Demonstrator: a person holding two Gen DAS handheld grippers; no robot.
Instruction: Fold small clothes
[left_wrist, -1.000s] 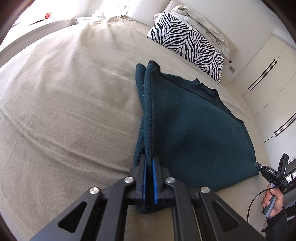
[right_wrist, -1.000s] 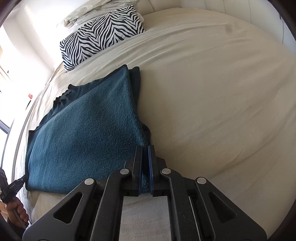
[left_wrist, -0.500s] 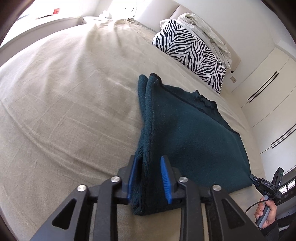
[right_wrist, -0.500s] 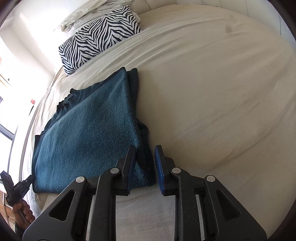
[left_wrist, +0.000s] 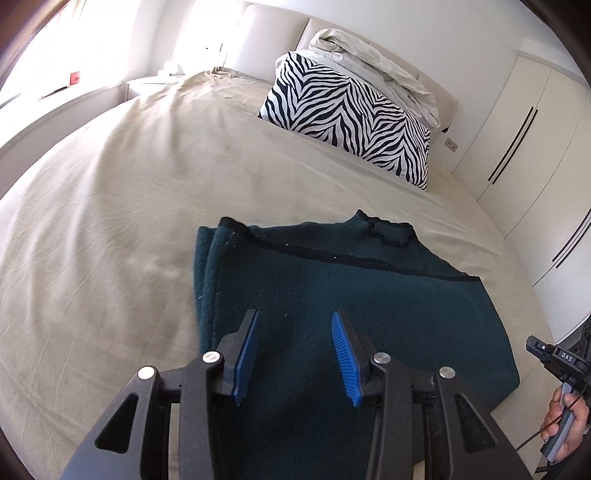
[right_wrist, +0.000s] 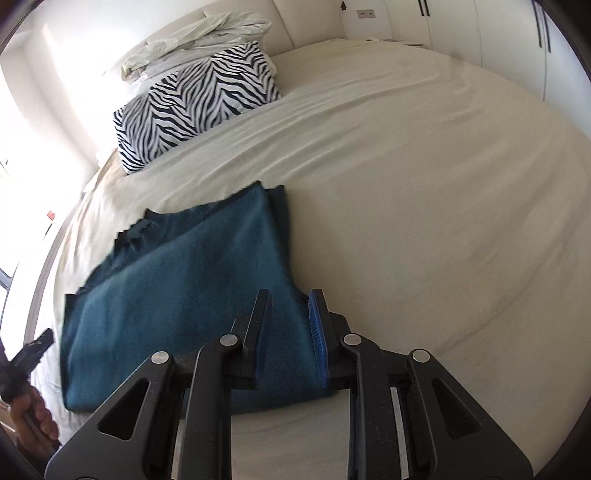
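A dark teal sweater (left_wrist: 351, 295) lies folded and flat on the beige bed sheet (left_wrist: 129, 221), with its neckline at the far edge. My left gripper (left_wrist: 294, 314) hovers above its near left part. Its jaws are opening, and the blue pads (left_wrist: 245, 354) press on nothing. My right gripper (right_wrist: 289, 292) stands open over the near right corner of the sweater (right_wrist: 177, 288), not gripping it. A hand (left_wrist: 565, 417) holds the right gripper (left_wrist: 554, 358) at the left wrist view's right edge. The left gripper (right_wrist: 33, 347) shows blurred at the right wrist view's left edge.
A zebra-striped pillow (left_wrist: 351, 114) and crumpled white bedding (left_wrist: 373, 59) lie at the headboard. White wardrobe doors (left_wrist: 524, 129) stand to the right of the bed. A low ledge (left_wrist: 55, 107) runs along its left side. Bare sheet (right_wrist: 424, 203) spreads right of the sweater.
Both grippers were shut on the sweater's near folded edges. They have opened, let go and risen. The sweater now lies flat and released.
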